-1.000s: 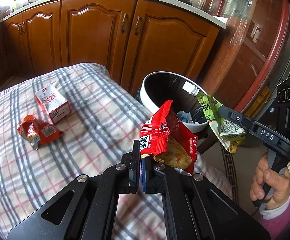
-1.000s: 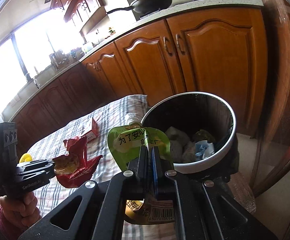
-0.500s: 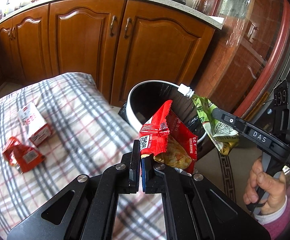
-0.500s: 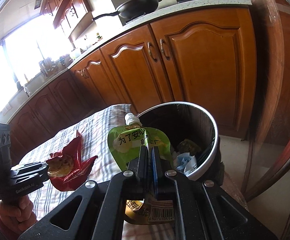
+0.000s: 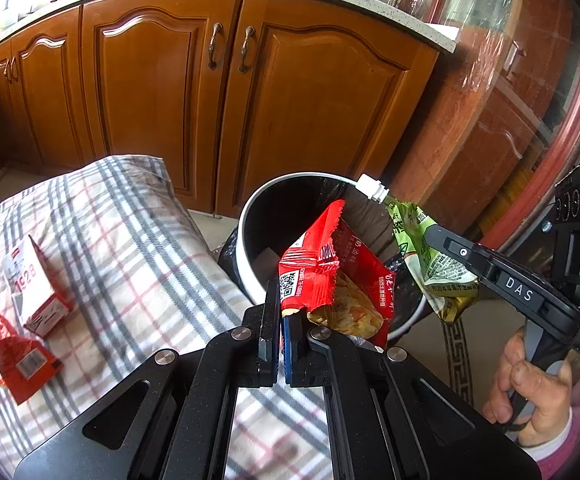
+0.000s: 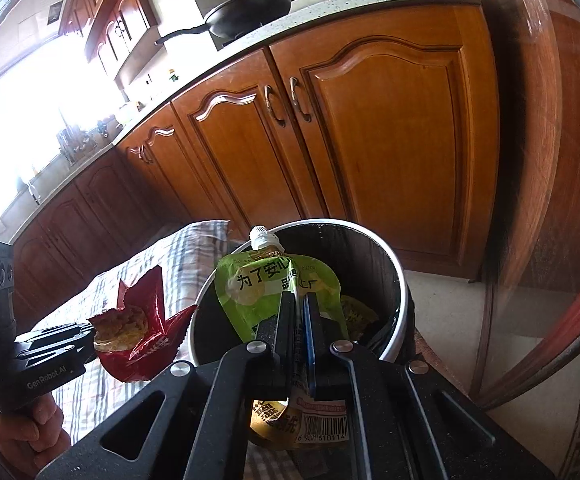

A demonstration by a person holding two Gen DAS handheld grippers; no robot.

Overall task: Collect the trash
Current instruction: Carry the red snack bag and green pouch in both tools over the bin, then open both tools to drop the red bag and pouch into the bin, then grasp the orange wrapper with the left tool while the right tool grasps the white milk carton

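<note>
left to right in the left wrist view: a crumpled red wrapper [image 5: 15, 360] and a small red-and-white carton [image 5: 33, 286] lie on the plaid cloth [image 5: 137, 248], just beside each other, not yet collected. left gripper [image 5: 281, 312] is clamped on an open red snack bag [image 5: 330, 276], held up at the near rim of the trash bin [image 5: 245, 240]; whether it hangs fully inside the rim line, can't tell. right gripper [image 6: 298, 320] is clamped on a green spout pouch [image 6: 273, 284], cap up, over the bin's right side. bin already has some trash at the bottom.

step in hand, my read: carry phase is done, this is the drop. next move: nudge both items so they clear the rim, then part the jaws and let them fall. the snack bag looks to have crisps in it, mouth up, so keep it upright until it's over the opening. after that, go back for the wrapper and carton.
</note>
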